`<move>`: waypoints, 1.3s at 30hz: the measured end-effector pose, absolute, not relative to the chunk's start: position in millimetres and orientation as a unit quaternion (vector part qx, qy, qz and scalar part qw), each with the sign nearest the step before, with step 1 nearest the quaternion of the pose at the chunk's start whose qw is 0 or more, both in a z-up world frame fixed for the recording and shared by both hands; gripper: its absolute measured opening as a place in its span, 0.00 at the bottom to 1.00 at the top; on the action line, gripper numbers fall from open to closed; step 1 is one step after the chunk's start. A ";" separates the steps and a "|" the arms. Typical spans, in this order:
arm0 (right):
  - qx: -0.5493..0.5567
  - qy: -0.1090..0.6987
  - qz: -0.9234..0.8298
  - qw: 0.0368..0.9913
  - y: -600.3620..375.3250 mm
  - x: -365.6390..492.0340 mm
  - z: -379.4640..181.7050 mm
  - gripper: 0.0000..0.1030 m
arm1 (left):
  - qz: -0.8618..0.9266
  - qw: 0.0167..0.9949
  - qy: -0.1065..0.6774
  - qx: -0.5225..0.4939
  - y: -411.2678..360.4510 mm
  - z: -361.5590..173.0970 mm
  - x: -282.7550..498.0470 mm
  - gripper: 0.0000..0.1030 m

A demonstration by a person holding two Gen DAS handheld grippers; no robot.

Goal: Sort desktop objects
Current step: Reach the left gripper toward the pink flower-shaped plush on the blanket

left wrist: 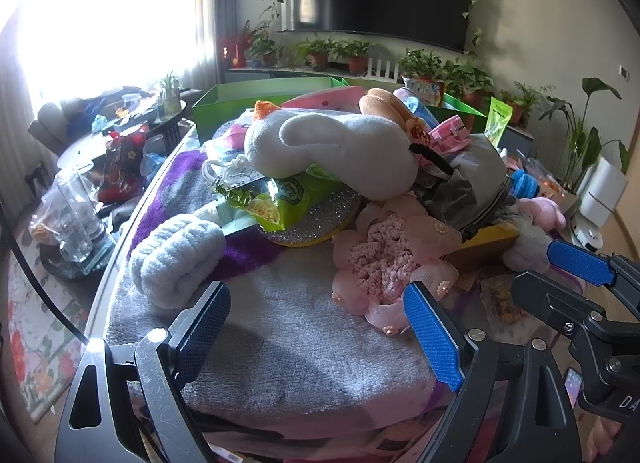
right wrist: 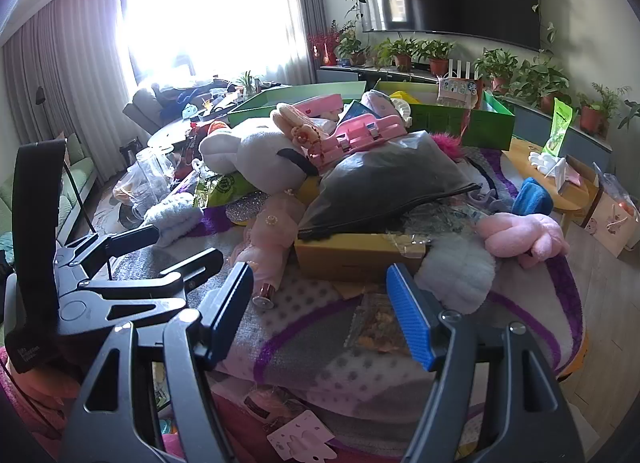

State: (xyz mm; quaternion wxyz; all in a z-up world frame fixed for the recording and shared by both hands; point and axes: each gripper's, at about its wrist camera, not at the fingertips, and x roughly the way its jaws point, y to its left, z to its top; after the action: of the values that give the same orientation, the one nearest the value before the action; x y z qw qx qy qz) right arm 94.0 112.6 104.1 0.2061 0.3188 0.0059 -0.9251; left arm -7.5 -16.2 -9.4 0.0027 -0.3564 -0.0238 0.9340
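Pulling from the heap at frame centre risks a slide: white plush (left wrist: 332, 151) is stacked on loose packets, while left tool (left wrist: 316, 337) and right tool (right wrist: 320, 313) are held released, empty.

The toy bunny (left wrist: 332, 151) lies on the snack bag (left wrist: 280, 199). The box (right wrist: 352, 255) sits under the zip bag (right wrist: 384, 179).
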 end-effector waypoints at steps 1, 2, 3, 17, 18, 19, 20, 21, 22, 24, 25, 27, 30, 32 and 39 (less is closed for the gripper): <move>0.319 0.006 -0.925 0.206 112.5 94.3 104.2 0.68 | 0.934 0.002 -0.025 -0.357 -16.7 -9.0 -7.4 0.86; 0.318 0.006 -0.925 0.206 112.6 94.2 104.2 0.68 | 0.934 0.003 -0.026 -0.357 -17.5 -8.8 -7.2 0.86; 0.318 0.006 -0.925 0.206 112.6 94.0 104.1 0.68 | 0.934 0.004 -0.027 -0.356 -17.9 -8.7 -7.0 0.86; 0.322 0.008 -0.924 0.208 109.3 94.0 103.7 0.68 | 0.934 0.016 -0.027 -0.356 -19.2 -10.8 -6.5 0.86; 0.322 0.008 -0.924 0.208 108.4 94.0 103.0 0.68 | 0.934 0.016 -0.027 -0.356 -19.5 -10.8 -6.6 0.86; 0.322 0.009 -0.924 0.208 107.4 94.0 102.8 0.68 | 0.934 0.016 -0.027 -0.356 -19.8 -11.0 -6.9 0.86; 0.322 0.009 -0.924 0.208 106.7 93.7 102.5 0.68 | 0.934 0.016 -0.028 -0.356 -19.7 -11.1 -6.9 0.86; 0.322 0.010 -0.924 0.208 106.1 93.4 102.3 0.68 | 0.934 0.016 -0.029 -0.357 -19.7 -11.2 -6.9 0.86; 0.322 0.010 -0.923 0.209 105.0 93.0 102.1 0.68 | 0.933 0.016 -0.030 -0.357 -19.4 -11.5 -6.7 0.86; 0.321 0.011 -0.923 0.211 103.1 92.5 102.4 0.68 | 0.933 0.017 -0.032 -0.358 -20.8 -12.0 -6.5 0.86; 0.321 0.012 -0.923 0.211 102.5 92.4 102.2 0.68 | 0.933 0.018 -0.032 -0.358 -21.2 -12.0 -6.2 0.86; 0.320 0.015 -0.923 0.213 100.3 92.2 102.0 0.68 | 0.933 0.018 -0.031 -0.358 -23.1 -12.9 -5.9 0.86; 0.319 0.017 -0.923 0.217 96.0 90.6 102.7 0.68 | 0.933 0.016 -0.032 -0.359 -24.9 -13.3 -5.8 0.86; 0.318 0.018 -0.922 0.219 92.7 89.9 103.1 0.67 | 0.932 0.011 -0.032 -0.361 -28.4 -14.0 -5.9 0.86; 0.324 0.022 -0.915 0.238 75.2 81.9 99.4 0.62 | 0.928 0.000 -0.040 -0.371 -43.5 -20.8 -9.9 0.86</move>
State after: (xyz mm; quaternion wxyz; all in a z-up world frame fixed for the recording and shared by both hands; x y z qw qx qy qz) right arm 81.9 75.2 99.4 0.2383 0.3240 0.0217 -0.9153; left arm -9.9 -43.5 -20.8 0.0003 -0.3707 -0.0395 0.9279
